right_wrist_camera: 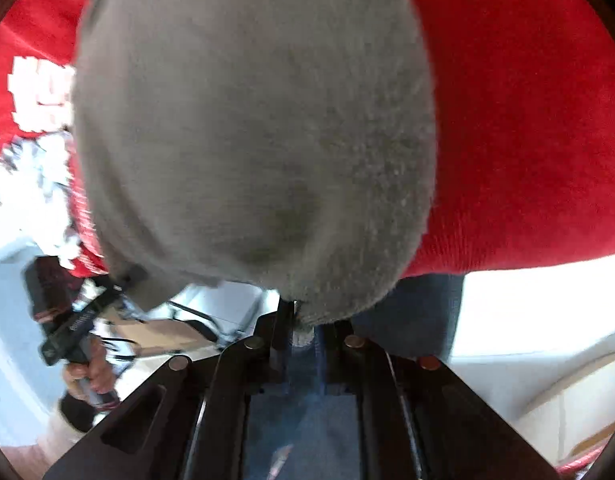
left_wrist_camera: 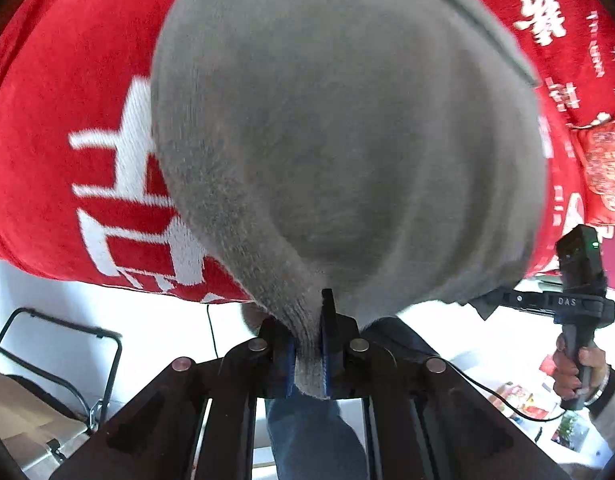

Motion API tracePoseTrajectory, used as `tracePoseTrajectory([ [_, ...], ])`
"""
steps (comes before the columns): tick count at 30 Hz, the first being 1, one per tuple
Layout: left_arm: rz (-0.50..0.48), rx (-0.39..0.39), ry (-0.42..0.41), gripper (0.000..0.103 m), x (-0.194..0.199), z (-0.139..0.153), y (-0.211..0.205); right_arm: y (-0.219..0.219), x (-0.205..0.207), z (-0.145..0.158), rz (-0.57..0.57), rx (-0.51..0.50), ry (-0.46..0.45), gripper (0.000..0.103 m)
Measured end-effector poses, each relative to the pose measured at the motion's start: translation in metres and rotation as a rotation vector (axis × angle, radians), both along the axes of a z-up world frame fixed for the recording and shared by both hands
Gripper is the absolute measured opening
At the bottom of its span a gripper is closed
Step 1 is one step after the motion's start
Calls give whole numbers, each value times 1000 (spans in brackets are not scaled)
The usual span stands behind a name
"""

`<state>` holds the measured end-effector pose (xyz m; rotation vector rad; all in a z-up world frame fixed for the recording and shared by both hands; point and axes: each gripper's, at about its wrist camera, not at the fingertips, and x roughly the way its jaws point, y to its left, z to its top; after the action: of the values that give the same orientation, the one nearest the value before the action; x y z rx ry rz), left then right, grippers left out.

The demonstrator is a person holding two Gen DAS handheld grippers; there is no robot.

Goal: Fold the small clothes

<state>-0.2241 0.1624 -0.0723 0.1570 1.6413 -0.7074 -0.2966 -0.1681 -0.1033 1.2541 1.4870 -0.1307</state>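
Observation:
A grey knitted garment point(left_wrist_camera: 339, 140) fills most of the left wrist view and lies over a red cloth point(left_wrist_camera: 67, 120) with white characters. My left gripper point(left_wrist_camera: 310, 356) is shut on a bunched edge of the grey garment, the fabric pinched between its blue pads. In the right wrist view the same grey garment point(right_wrist_camera: 259, 140) bulges over the red cloth point(right_wrist_camera: 527, 140). My right gripper point(right_wrist_camera: 303, 332) is shut on another edge of it. Each view also shows the other gripper from the side, the right gripper point(left_wrist_camera: 503, 300) and the left gripper point(right_wrist_camera: 119, 288), both at the garment's edge.
A person's hand point(left_wrist_camera: 579, 372) holds the right tool's handle; another hand point(right_wrist_camera: 89, 376) holds the left one. Blue jeans point(right_wrist_camera: 411, 312) show below the cloth edge. A black metal frame point(left_wrist_camera: 67, 344) and a cardboard box point(left_wrist_camera: 23, 412) stand lower left. Printed papers point(left_wrist_camera: 539, 404) lie lower right.

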Motion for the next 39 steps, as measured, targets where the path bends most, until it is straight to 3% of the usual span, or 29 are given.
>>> tracePoseTrajectory([
  [4, 2, -89, -38, 11, 12, 47, -2, -16, 4, 45, -76, 55, -145, 6],
  [10, 9, -156, -144, 11, 70, 99, -34, -65, 47, 97, -165, 52, -312, 6],
  [15, 29, -150, -216, 11, 135, 101, -69, -102, 100, 110, -165, -2, -355, 6],
  [22, 71, -103, -203, 11, 184, 83, -104, -150, 137, 92, -209, -34, -291, 6],
  [25, 57, -41, -216, 30, 188, 86, -113, -159, 141, 84, -206, -41, -258, 6],
  [27, 50, -4, -285, 65, 191, 97, -112, -166, 141, 82, -200, -51, -240, 8],
  [29, 53, 7, -351, 70, 193, 112, -112, -172, 141, 81, -189, -70, -216, 10],
  [32, 32, 40, -371, 70, 200, 119, -116, -182, 148, 84, -158, -127, -183, 10],
  [33, 7, 53, -367, 70, 200, 117, -119, -183, 153, 87, -134, -154, -177, 17],
  [34, -12, 62, -363, 70, 200, 114, -123, -183, 158, 89, -109, -173, -177, 40],
  [36, -61, 87, -353, 70, 197, 103, -131, -178, 168, 96, -41, -219, -182, 70],
  [39, -135, 121, -331, 70, 191, 78, -147, -166, 180, 102, 67, -292, -178, 70],
])
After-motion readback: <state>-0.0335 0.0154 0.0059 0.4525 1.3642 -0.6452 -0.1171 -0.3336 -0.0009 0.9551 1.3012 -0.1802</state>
